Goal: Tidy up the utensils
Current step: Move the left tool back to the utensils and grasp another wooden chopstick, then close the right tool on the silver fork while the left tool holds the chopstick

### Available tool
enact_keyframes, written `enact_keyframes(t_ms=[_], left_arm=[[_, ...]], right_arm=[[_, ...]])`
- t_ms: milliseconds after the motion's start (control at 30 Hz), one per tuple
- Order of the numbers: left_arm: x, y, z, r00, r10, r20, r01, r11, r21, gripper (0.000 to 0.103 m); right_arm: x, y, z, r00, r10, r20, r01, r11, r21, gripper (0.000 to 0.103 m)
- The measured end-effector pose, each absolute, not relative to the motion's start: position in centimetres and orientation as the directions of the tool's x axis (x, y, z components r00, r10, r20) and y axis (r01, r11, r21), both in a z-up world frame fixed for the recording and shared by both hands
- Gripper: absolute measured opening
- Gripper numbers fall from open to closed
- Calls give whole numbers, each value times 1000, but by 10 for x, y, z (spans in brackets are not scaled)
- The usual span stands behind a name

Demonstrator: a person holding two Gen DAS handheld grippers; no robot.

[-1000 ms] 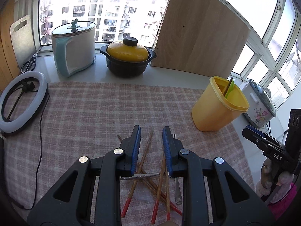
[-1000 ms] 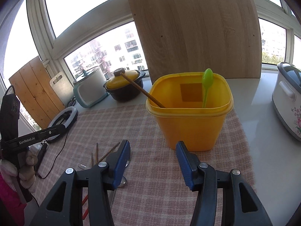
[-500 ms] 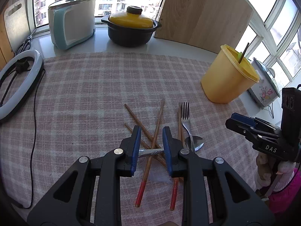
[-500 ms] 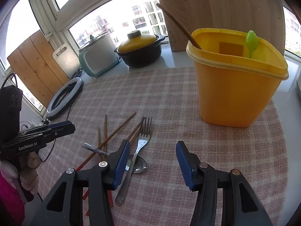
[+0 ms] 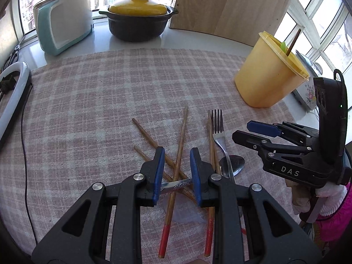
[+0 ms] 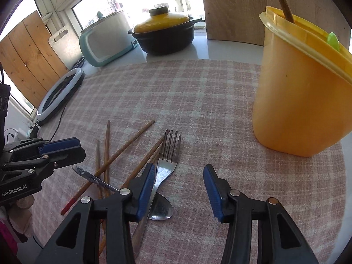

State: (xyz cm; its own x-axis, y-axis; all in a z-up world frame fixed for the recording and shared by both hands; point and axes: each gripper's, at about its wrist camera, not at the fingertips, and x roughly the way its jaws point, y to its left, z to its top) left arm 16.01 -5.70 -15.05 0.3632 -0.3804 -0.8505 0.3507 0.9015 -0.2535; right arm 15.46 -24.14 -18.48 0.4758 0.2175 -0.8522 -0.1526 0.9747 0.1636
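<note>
Several red-tipped wooden chopsticks (image 5: 179, 151), a steel fork (image 5: 219, 132) and a steel spoon (image 5: 233, 165) lie crossed on the checked cloth (image 5: 110, 110). My left gripper (image 5: 177, 169) is open low over the pile, its jaws either side of the spoon's handle (image 5: 176, 184) and a chopstick. My right gripper (image 6: 178, 187) is open and empty just above the fork (image 6: 167, 165) and spoon bowl (image 6: 160, 209). It also shows in the left wrist view (image 5: 261, 129). A yellow holder (image 6: 301, 88) at the right holds a wooden utensil and a green spoon.
A black pot with a yellow lid (image 5: 138, 19), a teal-and-white cooker (image 5: 63, 22) and a leaning wooden board (image 5: 231, 6) stand at the back. A ring light (image 5: 11, 96) with its cable lies at the left. A white floral cooker (image 5: 308, 90) stands behind the holder.
Both grippers have come down and tilted toward the utensil pile. The left jaws now straddle the spoon handle. The right gripper has moved from the holder to over the fork.
</note>
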Motion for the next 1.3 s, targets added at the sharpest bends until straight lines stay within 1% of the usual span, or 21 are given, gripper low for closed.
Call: enact_keyframes(t_ms=[200, 500, 733, 1100, 1167, 1200, 1233, 1267, 1300], left_arm=[[169, -68, -162, 338, -372, -864, 378, 895, -238, 22], [182, -86, -170, 316, -344, -884, 417, 888, -196, 22], [185, -92, -180, 313, -306, -899, 430, 890, -153, 22], [195, -93, -194, 320, -286, -903, 426, 895, -133, 22], [198, -92, -195, 324, -280, -904, 415, 900, -130, 16], [199, -91, -195, 326, -277, -904, 411, 903, -128, 11], [200, -90, -195, 326, -279, -903, 406, 904, -133, 9], [201, -88, -195, 325, -284, -902, 401, 905, -141, 8], [202, -86, -195, 323, -289, -901, 396, 906, -149, 8]], right_arm=[[167, -234, -189, 468, 181, -865, -178, 978, 108, 47], [181, -229, -195, 434, 188, -881, -219, 971, 99, 44], [189, -230, -202, 411, 207, -888, -231, 966, 118, 44], [202, -219, -205, 412, 200, -889, -266, 960, 93, 44], [203, -218, -205, 415, 199, -888, -269, 959, 90, 41], [203, -218, -205, 415, 200, -888, -270, 959, 90, 40], [203, -217, -205, 413, 203, -888, -271, 958, 93, 37], [204, -217, -205, 412, 207, -887, -274, 957, 96, 33], [204, -216, -205, 410, 211, -887, -280, 955, 98, 31]])
